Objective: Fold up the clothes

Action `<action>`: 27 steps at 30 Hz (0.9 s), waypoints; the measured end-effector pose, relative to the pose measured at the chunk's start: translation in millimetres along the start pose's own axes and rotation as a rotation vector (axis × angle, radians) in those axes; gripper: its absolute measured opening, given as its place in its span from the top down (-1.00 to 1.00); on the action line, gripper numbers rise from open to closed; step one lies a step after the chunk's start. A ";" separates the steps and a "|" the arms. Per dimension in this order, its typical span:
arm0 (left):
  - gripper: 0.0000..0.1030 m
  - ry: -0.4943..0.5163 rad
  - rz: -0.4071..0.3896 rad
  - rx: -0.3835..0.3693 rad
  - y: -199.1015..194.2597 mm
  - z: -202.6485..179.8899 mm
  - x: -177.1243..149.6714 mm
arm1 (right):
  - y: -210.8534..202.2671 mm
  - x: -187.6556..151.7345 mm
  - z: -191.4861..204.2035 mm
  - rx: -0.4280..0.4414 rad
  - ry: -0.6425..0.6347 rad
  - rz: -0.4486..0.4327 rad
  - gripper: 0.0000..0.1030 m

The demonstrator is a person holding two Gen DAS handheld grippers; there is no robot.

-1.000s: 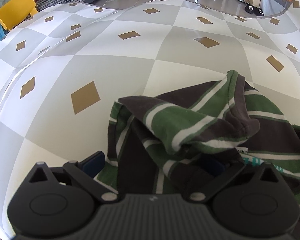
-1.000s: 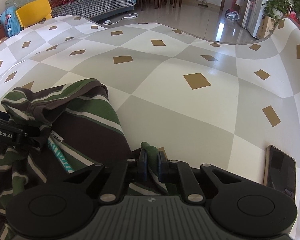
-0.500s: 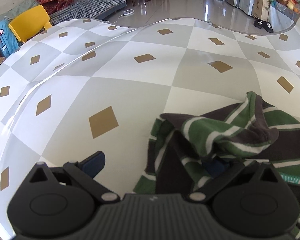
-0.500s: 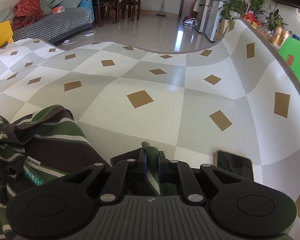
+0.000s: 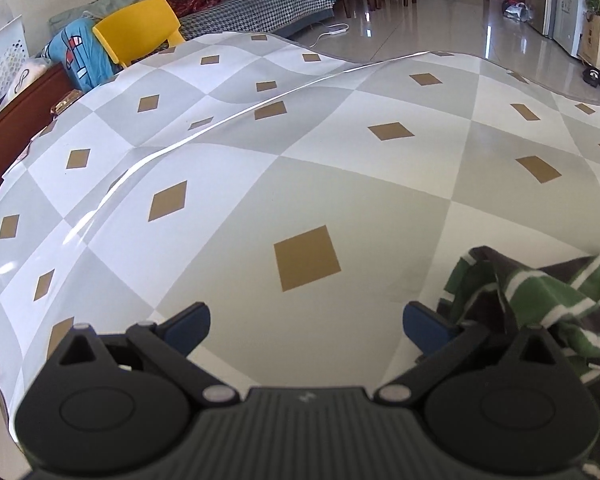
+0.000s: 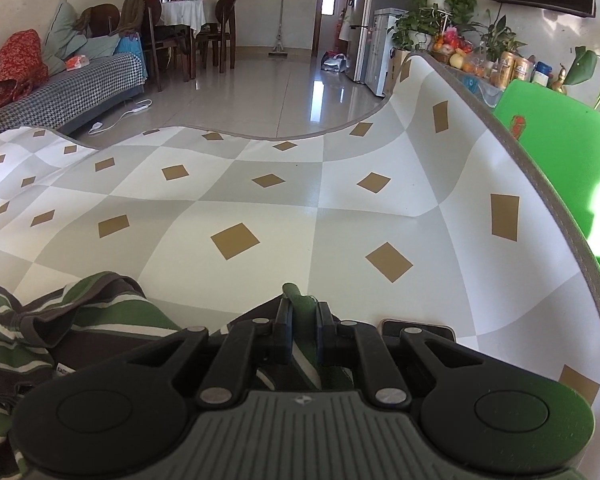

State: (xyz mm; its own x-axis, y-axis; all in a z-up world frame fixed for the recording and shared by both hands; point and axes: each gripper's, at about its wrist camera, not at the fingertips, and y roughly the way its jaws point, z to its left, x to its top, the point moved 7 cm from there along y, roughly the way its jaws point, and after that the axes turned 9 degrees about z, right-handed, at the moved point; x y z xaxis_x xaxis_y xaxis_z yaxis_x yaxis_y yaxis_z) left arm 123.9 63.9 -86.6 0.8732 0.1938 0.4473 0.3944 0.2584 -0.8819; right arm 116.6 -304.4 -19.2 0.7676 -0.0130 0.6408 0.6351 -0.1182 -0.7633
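A green, brown and white striped garment (image 5: 540, 300) lies crumpled at the right edge of the left wrist view. My left gripper (image 5: 306, 326) stands open over bare tablecloth, its right finger beside the garment's edge and nothing between the pads. In the right wrist view the same garment (image 6: 80, 320) fills the lower left. My right gripper (image 6: 302, 320) is shut on a green fold of it, which pokes up between the fingertips and is lifted off the table.
The table (image 5: 300, 184) wears a grey and white checked cloth with brown diamonds. A phone (image 6: 420, 327) lies just right of my right gripper. A yellow chair (image 5: 140, 28) stands beyond the far left edge, a green chair (image 6: 560, 152) at the right.
My left gripper has swung left off the garment, which slid from the view's centre to its right edge. My right gripper has risen and tilted up, still holding the fold.
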 end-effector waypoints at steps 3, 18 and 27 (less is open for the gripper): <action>-0.99 0.015 0.001 -0.076 -7.4 -8.2 -4.9 | -6.5 2.4 2.1 0.028 0.021 -0.009 0.80; -0.99 0.206 -0.032 -0.356 -49.4 -60.2 -55.1 | -24.4 -5.7 37.8 0.137 -0.009 -0.019 0.39; -1.00 0.310 -0.075 -0.324 -49.2 -80.6 -76.8 | -7.4 -36.7 73.2 0.332 -0.094 0.150 0.36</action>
State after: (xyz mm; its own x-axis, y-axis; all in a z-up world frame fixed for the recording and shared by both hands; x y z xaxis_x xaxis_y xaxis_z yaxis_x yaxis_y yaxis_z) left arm 60.5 -40.0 -89.6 0.8639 -0.1196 0.4892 0.4858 -0.0584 -0.8721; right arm 90.0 -230.3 -43.2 0.8492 0.0870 0.5208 0.4960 0.2069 -0.8433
